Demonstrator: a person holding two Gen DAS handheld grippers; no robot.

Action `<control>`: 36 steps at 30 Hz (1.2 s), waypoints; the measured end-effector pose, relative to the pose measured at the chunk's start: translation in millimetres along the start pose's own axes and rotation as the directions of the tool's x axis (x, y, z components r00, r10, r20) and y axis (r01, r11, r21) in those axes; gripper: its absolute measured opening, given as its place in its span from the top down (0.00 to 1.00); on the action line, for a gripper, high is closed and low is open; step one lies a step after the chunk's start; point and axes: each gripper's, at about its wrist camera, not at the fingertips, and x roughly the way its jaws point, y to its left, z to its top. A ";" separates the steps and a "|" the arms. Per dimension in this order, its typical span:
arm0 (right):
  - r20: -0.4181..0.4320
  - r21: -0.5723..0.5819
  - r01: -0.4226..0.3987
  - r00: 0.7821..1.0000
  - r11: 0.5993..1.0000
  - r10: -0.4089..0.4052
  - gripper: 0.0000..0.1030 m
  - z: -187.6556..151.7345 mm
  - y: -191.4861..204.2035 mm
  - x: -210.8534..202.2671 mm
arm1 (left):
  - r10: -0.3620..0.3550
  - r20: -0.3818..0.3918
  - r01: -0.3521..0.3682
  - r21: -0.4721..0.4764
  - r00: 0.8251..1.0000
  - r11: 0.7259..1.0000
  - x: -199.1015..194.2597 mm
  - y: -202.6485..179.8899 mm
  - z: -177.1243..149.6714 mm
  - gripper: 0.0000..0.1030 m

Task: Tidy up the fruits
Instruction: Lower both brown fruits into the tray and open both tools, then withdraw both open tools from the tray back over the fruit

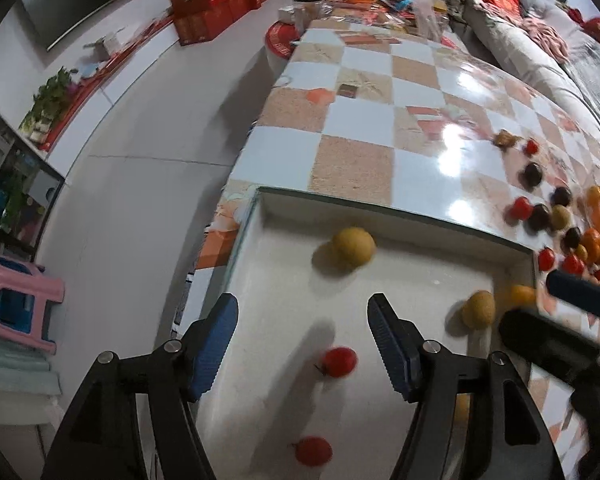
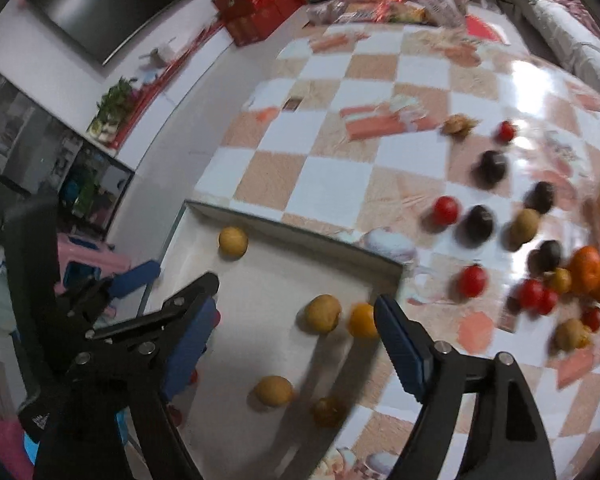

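Note:
A white tray (image 1: pixel 380 296) lies at the near left of the checkered table and also shows in the right wrist view (image 2: pixel 260 280). In it lie yellow-brown fruits (image 1: pixel 354 247) (image 2: pixel 323 313), an orange (image 2: pixel 362 320) and cherry tomatoes (image 1: pixel 340 362). My left gripper (image 1: pixel 302 340) hovers open and empty over the tray. My right gripper (image 2: pixel 294 344) is open and empty over the tray's right part, and its fingers show in the left wrist view (image 1: pixel 580 292). A loose pile of tomatoes (image 2: pixel 473 280), dark fruits (image 2: pixel 478 220) and oranges (image 2: pixel 588 270) lies on the table to the right.
The table (image 1: pixel 360 128) has clutter and a jar (image 1: pixel 307 8) at its far end. Red boxes (image 1: pixel 212 4) stand on the floor at left. A pink stool (image 1: pixel 16 304) stands near left. A sofa (image 1: pixel 540 52) runs along the right.

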 end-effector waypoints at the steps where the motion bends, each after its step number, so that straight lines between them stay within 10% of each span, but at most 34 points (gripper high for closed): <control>1: 0.007 0.012 -0.002 1.000 1.000 0.002 0.19 -1.2 -3.4 -4.7 | -0.002 0.004 0.002 0.012 1.000 1.000 -3.0 -4.9 -1.0 0.33; 22: -0.040 0.305 0.251 0.967 0.919 -0.251 0.19 -93.2 -175.2 -76.5 | -0.194 0.000 0.187 0.263 0.981 0.947 -46.9 -178.5 -18.5 0.33; 30: -0.044 0.266 0.300 0.953 0.916 -0.300 0.19 -96.6 -203.9 -76.7 | -0.157 -0.047 0.164 0.260 0.986 0.952 -14.6 -211.4 -28.4 0.33; 36: -0.028 0.191 0.307 0.951 0.932 -0.308 0.38 -86.0 -204.2 -65.9 | -0.116 -0.050 0.124 0.238 0.992 0.963 5.3 -215.6 -21.4 0.33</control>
